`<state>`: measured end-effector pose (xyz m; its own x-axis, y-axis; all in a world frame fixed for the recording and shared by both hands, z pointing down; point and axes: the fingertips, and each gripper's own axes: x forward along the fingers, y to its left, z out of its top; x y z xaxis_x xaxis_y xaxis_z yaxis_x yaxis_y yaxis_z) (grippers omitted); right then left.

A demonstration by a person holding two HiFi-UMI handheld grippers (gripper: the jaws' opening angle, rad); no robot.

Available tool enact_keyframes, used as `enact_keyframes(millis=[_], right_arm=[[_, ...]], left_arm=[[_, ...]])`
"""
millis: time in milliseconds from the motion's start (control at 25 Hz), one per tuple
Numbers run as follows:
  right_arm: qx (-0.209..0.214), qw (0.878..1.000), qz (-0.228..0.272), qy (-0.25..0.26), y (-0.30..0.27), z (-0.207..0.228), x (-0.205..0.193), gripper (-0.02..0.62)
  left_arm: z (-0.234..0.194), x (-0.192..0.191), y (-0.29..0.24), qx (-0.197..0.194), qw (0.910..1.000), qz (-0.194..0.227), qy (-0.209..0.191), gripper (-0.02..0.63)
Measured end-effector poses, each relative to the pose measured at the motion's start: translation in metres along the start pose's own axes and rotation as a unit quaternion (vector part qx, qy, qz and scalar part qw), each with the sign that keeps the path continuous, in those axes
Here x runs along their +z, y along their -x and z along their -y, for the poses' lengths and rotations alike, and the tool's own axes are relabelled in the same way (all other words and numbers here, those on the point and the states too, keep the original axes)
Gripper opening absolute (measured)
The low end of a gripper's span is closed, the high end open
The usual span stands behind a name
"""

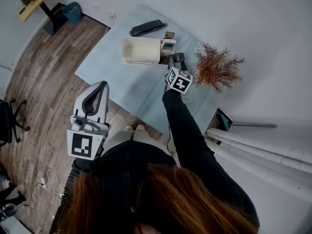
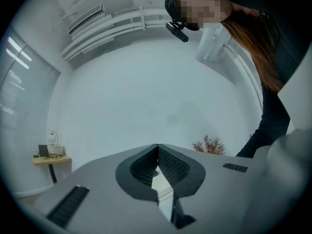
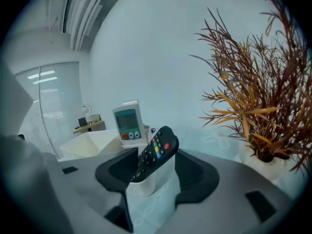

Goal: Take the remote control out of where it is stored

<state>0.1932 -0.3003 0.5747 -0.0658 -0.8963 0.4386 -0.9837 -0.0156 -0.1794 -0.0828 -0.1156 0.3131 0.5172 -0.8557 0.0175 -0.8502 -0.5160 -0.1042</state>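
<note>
A black remote (image 3: 155, 152) with coloured buttons leans upright in a small white holder (image 3: 141, 184), next to the white organiser box (image 1: 140, 51) on the pale blue table (image 1: 131, 89). My right gripper (image 3: 153, 168) is open. Its dark pads stand on either side of the holder and the remote, with the remote between them. In the head view this gripper (image 1: 171, 63) reaches out to the black remote (image 1: 174, 58). My left gripper (image 1: 100, 86) is shut, held back near the body and off the table. The left gripper view shows its pads (image 2: 168, 162) meeting with nothing between them.
A white remote (image 3: 127, 123) with a green screen stands behind the black one. A dried reddish plant (image 1: 217, 68) in a white pot sits close to the right. A long black object (image 1: 146, 27) lies at the table's far edge. Wooden floor (image 1: 44, 82) lies left.
</note>
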Motion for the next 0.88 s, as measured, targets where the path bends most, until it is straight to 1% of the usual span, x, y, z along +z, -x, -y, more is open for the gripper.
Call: enact_keyframes(millis=[200,360,480,600,800,880], right_arm=[[0.015,1.000,0.002,0.000,-0.009,0.000,0.004,0.224],[0.020,1.000,0.009,0.010,-0.006,-0.004,0.009,0.218],[0.019,0.999,0.019,0.018,-0.004,-0.004,0.012,0.167],[0.025,0.999,0.033,0.021,0.001,-0.006,0.019,0.137],[0.055,0.997,0.056,0.027,0.011,-0.016,0.034,0.084],[0.067,0.995,0.064,0.033,0.016,-0.021,0.039,0.075]], left_arm=[[-0.004,-0.002,0.004,0.008,0.9999,-0.006,-0.003,0.006],[-0.008,-0.002,0.007,0.016,0.9998,-0.007,-0.002,0.006],[-0.009,-0.002,0.008,0.018,0.9998,-0.006,-0.001,0.006],[-0.007,-0.002,0.008,0.016,0.9999,-0.003,-0.001,0.006],[-0.003,-0.001,0.007,0.013,0.9999,-0.001,0.000,0.006],[-0.003,0.000,0.007,0.011,0.9999,0.000,0.001,0.006]])
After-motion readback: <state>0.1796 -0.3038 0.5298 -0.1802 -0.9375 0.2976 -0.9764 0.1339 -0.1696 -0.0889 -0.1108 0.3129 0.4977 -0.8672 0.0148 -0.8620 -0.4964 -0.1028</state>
